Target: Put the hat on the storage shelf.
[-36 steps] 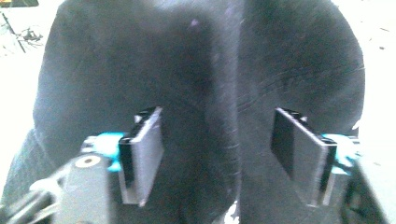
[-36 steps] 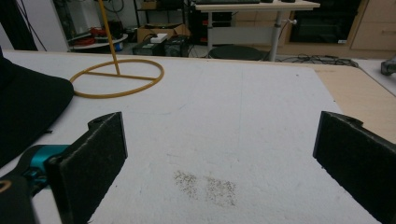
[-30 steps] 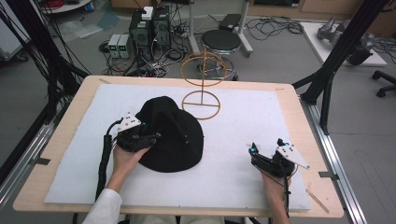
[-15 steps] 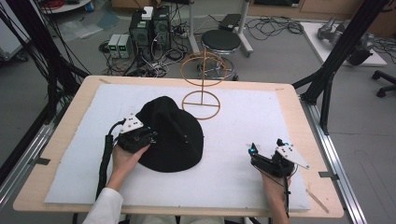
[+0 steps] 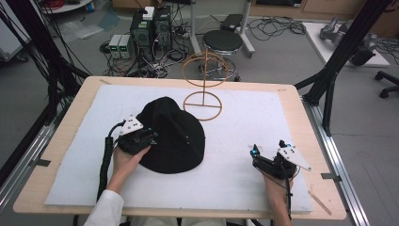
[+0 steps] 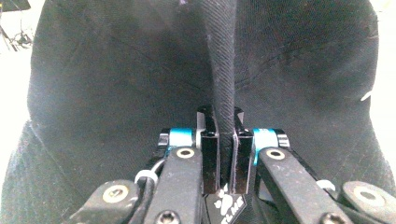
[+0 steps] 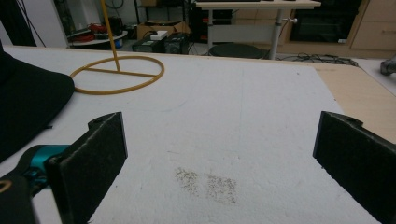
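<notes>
your left gripper [image 5: 149, 136] sits on the near left side of the black fabric cap [image 5: 171, 134], which lies on the white foam mat [image 5: 244, 117]; its jaws have just been closing and now pinch a raised fold of the cap's cloth. behind the cap stands the orange wire hat stand [image 5: 203, 84]. your right gripper [image 5: 268, 147] rests on the mat, well apart from the cap, jaws wide apart with nothing between them.
</notes>
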`<state>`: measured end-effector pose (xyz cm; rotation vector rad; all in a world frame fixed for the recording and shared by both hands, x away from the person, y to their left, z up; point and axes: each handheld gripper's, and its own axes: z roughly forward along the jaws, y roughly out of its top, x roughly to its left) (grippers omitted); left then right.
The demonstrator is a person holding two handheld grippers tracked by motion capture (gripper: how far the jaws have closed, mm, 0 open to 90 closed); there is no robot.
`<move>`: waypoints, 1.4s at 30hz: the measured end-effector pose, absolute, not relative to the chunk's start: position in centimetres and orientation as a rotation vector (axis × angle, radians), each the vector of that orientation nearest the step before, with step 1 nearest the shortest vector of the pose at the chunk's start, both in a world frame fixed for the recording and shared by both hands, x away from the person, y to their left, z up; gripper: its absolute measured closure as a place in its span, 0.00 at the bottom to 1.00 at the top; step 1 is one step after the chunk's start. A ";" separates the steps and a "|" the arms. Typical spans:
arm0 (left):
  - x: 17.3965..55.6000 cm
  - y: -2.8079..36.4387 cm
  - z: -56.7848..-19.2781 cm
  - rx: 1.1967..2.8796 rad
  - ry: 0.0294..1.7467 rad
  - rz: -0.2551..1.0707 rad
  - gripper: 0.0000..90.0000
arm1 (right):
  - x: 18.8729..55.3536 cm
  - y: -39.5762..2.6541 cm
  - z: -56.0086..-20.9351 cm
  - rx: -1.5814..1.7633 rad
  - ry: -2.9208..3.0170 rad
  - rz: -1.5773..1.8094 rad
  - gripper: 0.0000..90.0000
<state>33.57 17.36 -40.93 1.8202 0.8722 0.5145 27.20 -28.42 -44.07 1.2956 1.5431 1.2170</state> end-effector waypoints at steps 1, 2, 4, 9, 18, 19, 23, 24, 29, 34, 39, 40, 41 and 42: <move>33.5 17.3 -40.9 1.814 0.878 0.519 0.95 | 27.2 -28.4 -44.1 1.295 1.544 1.216 0.02; 33.4 17.4 -40.8 1.815 0.879 0.526 0.95 | 27.2 -28.4 -44.1 1.298 1.547 1.217 0.02; 33.4 17.4 -40.7 1.813 0.881 0.525 0.95 | 27.2 -28.4 -44.1 1.294 1.549 1.213 0.02; 33.2 17.5 -40.5 1.810 0.874 0.541 0.95 | 27.2 -28.1 -44.1 1.285 1.565 1.221 0.02; 32.6 18.1 -39.6 1.732 0.884 0.589 0.95 | 27.2 -28.2 -44.1 1.289 1.557 1.225 0.02; 32.6 18.3 -39.5 1.723 0.883 0.591 0.95 | 27.2 -28.2 -44.1 1.289 1.557 1.225 0.02; 32.2 18.7 -39.0 1.682 0.865 0.591 0.95 | 27.2 -28.3 -44.1 1.292 1.552 1.227 0.02; 32.1 18.8 -38.9 1.665 0.855 0.581 0.95 | 27.2 -28.3 -44.1 1.294 1.551 1.231 0.02; 31.4 19.3 -38.0 1.576 0.824 0.544 0.95 | 27.2 -28.3 -44.1 1.288 1.549 1.230 0.02; 30.9 19.8 -36.9 1.533 0.804 0.585 0.95 | 27.2 -28.4 -44.0 1.292 1.542 1.235 0.02; 30.3 20.6 -35.8 1.464 0.788 0.618 0.95 | 27.2 -28.4 -44.0 1.292 1.542 1.238 0.02; 30.2 20.7 -35.6 1.454 0.781 0.625 0.95 | 27.2 -28.4 -44.0 1.293 1.542 1.239 0.02; 30.0 20.8 -35.4 1.447 0.771 0.636 0.95 | 27.2 -28.4 -44.0 1.290 1.542 1.239 0.02; 29.9 20.8 -35.2 1.439 0.760 0.645 0.95 | 27.2 -28.4 -44.0 1.291 1.543 1.240 0.02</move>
